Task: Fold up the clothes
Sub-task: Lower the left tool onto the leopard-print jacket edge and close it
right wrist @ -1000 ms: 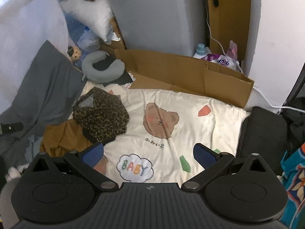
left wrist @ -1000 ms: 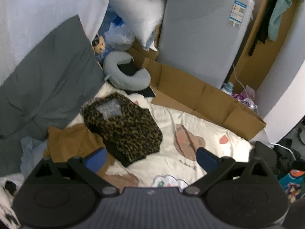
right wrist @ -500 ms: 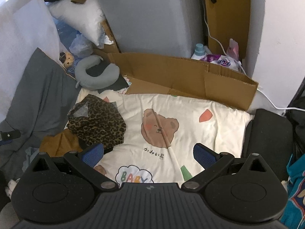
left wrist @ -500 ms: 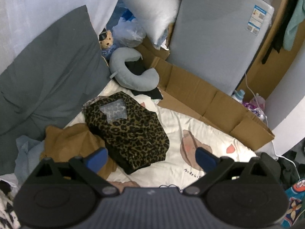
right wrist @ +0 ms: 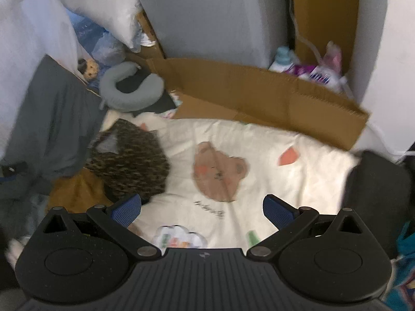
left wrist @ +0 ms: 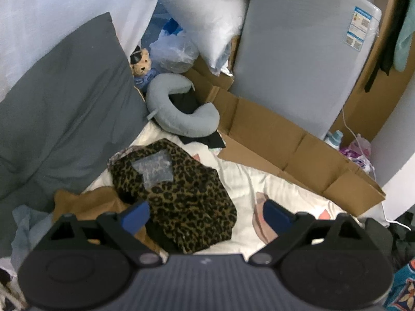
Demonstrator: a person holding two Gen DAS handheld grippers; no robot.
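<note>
A folded leopard-print garment (left wrist: 179,194) lies on the left side of a cream blanket (left wrist: 259,181) printed with a bear; it also shows in the right wrist view (right wrist: 129,165). A brown garment (left wrist: 85,204) lies crumpled to its left, also seen from the right wrist (right wrist: 75,191). My left gripper (left wrist: 206,216) is open and empty, held above the leopard garment's near edge. My right gripper (right wrist: 202,211) is open and empty, above the blanket (right wrist: 298,181) near the bear print (right wrist: 218,171).
A grey pillow (left wrist: 59,119) leans at the left. A grey neck pillow (left wrist: 181,108), a teddy bear (left wrist: 142,62) and a white pillow (left wrist: 205,26) sit at the back. Flattened cardboard (left wrist: 285,140) and a grey appliance (left wrist: 298,46) bound the far side. A black cushion (right wrist: 376,191) lies right.
Both grippers have pulled back and tilted, so the leopard garment and bear print sit lower and closer in the views. Nothing was picked up; both jaws stay open.
</note>
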